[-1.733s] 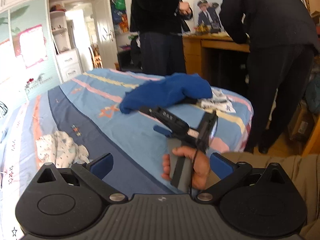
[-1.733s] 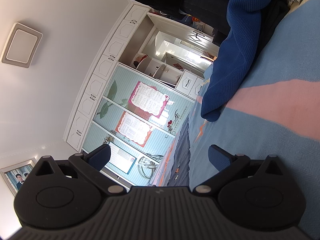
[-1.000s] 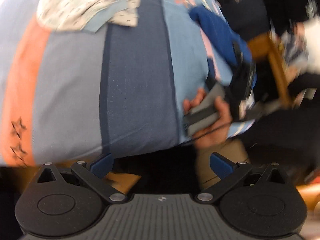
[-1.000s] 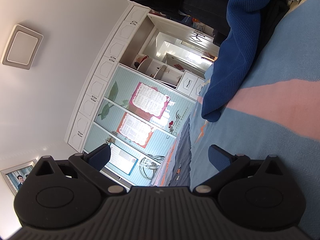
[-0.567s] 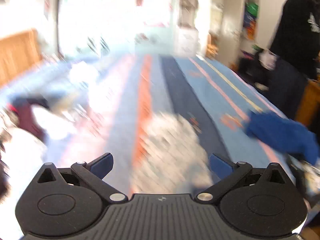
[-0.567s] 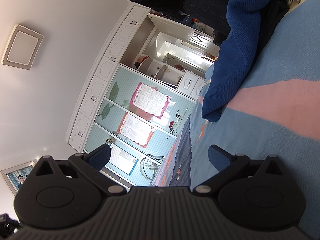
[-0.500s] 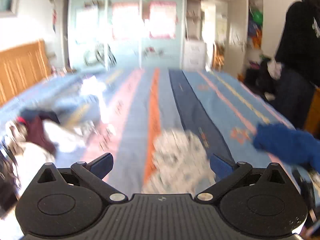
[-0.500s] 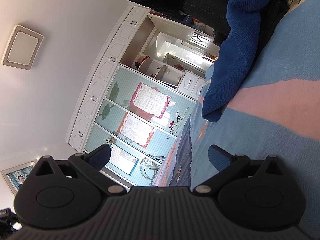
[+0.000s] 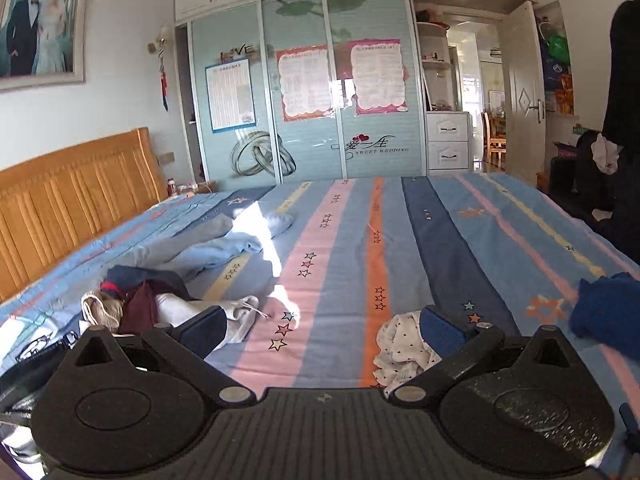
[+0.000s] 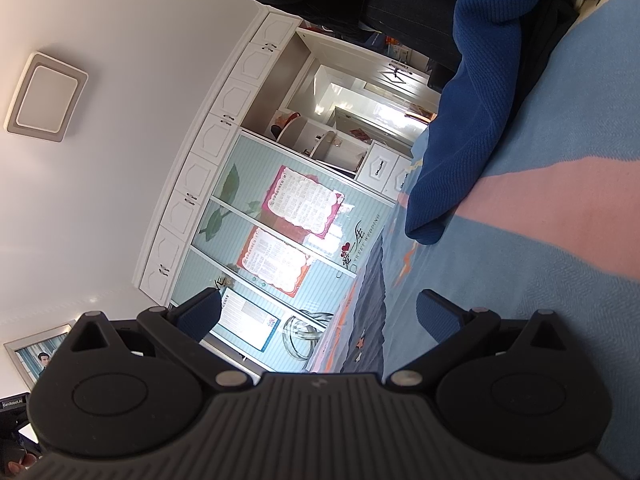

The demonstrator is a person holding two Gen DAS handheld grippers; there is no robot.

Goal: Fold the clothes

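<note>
Striped bedspread [image 9: 352, 248] now fills the steadied left view; both grippers' fingers stay spread, empty.

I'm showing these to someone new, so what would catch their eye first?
Probably the striped bedspread filling the left wrist view, with a heap of clothes at its left and a white dotted garment just ahead of the open left gripper. In the right wrist view, the blue sweater lies on the bed beyond the open right gripper, which lies tipped sideways.
</note>
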